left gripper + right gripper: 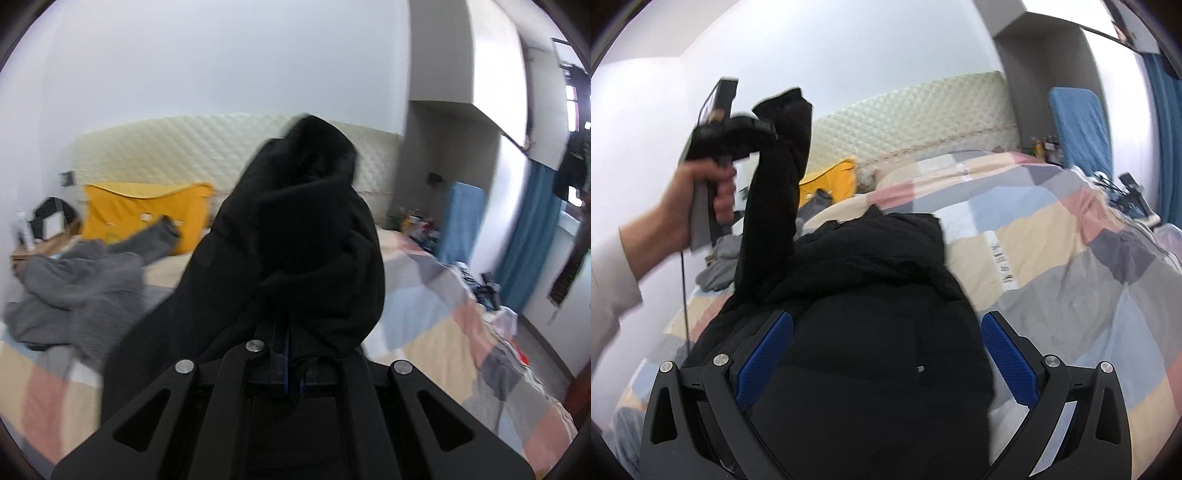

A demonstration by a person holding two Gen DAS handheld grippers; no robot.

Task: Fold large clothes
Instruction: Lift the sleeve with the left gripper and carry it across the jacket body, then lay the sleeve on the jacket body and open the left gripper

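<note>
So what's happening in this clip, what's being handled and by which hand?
A person is folding a black jacket on a bed with a patchwork quilt. The left claw is shut on a sleeve and holds it lifted above the jacket's body. The right claw is open, its blue pads on either side of the jacket's body without pressing it. A grey garment lies crumpled further up the bed.

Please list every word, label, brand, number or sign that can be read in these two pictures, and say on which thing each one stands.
None can be read.
Dark marks on a white band of the patchwork quilt: too blurred to read.
Small white patches on the yellow bag: too blurred to tell.
</note>
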